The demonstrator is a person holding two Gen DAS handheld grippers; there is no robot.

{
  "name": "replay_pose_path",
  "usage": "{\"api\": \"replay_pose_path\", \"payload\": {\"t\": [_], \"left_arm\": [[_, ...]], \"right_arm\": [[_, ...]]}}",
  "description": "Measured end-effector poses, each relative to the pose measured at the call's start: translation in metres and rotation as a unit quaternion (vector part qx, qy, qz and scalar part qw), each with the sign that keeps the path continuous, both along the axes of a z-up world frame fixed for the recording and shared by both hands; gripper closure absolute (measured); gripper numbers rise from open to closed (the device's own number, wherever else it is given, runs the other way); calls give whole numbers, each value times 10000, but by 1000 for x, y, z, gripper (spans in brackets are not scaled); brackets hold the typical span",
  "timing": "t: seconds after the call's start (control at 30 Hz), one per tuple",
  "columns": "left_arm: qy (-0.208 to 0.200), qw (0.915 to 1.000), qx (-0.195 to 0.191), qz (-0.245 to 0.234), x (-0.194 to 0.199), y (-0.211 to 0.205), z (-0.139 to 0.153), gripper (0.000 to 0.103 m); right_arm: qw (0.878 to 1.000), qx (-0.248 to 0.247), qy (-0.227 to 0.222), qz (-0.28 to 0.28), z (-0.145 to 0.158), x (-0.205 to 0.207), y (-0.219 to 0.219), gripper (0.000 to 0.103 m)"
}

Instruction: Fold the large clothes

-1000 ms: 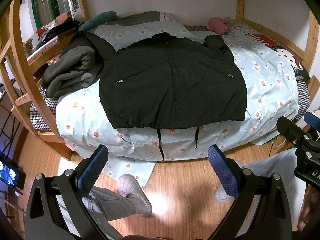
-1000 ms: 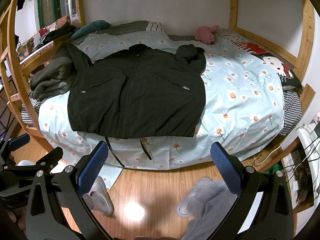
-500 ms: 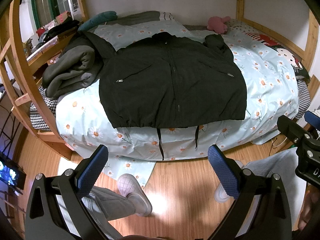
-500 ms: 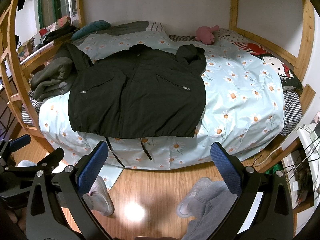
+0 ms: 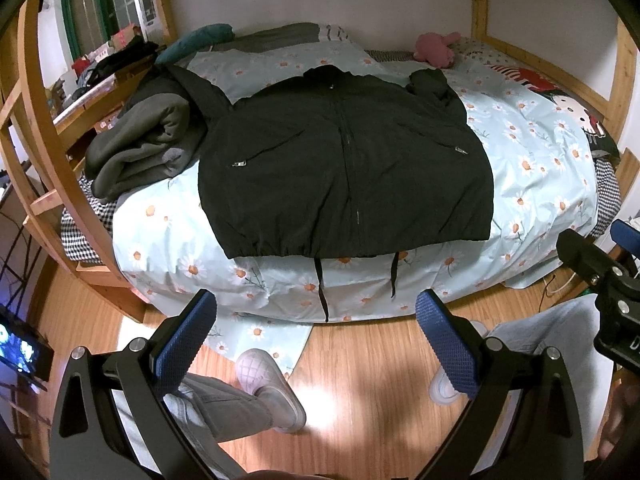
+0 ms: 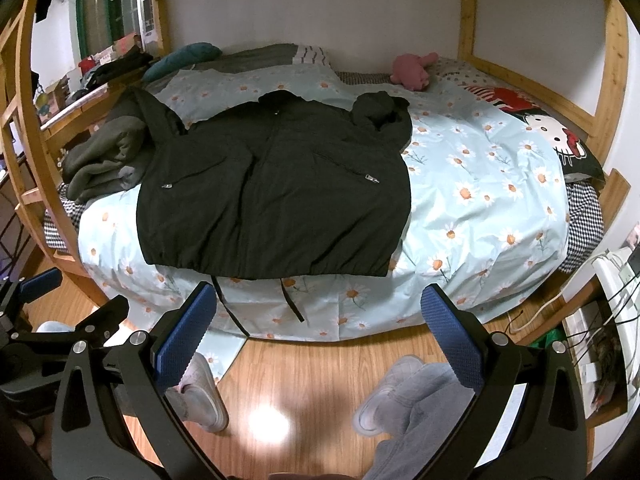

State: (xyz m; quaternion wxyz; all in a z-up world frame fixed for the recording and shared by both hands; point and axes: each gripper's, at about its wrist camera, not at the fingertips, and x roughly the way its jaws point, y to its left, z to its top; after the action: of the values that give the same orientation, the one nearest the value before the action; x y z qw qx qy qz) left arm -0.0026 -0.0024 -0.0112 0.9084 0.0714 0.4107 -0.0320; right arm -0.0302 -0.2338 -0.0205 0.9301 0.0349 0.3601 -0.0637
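Nothing moved since earlier frame. Both grippers, left (image 5: 316, 316) and right (image 6: 318, 312), wide open, empty, short of bed (image 5: 540, 152) front edge; jacket (image 5: 344, 160) ahead, hem nearest, collar toward wall.

Your left claw (image 5: 316, 338) and right claw (image 6: 318, 334) both gape wide, blue pads parted, empty, held side by side and level above your feet (image 5: 270, 388).

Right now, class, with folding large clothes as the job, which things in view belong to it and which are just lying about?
Belong to the job:
black zip-up jacket
left gripper, jaws open
right gripper, jaws open

Just lying about:
pink plush toy
rolled grey fleece blanket
teal cushion
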Motion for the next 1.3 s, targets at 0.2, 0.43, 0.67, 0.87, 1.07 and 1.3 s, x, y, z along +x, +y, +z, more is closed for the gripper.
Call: {"api": "replay_pose_path", "payload": {"t": [0.2,0.43,0.67,0.87,1.07,1.3], "left_arm": [[1,10000,2,9,1,-1,5,5],[5,10000,5,5,0,-1,5,5],[23,10000,27,-1,-1,-2,10,5],[65,10000,54,-7,1,2,4,5],[159,9998,79,13,17,2,-2,5],[271,9995,130,-6,43,-7,-10,5]], "right_arm": [[10000,6,-7,5,1,-1,-3,3],[10000,8,-6,7,1,-1,-3,3],[10000,5,-3,6,0,-1,-3,3],[10000,27,12,0,-1,-1,-3,3],[9999,92,33,31,-12,4,-4,3],[9998,182,121,-16,-26,30,-20,3]]}}
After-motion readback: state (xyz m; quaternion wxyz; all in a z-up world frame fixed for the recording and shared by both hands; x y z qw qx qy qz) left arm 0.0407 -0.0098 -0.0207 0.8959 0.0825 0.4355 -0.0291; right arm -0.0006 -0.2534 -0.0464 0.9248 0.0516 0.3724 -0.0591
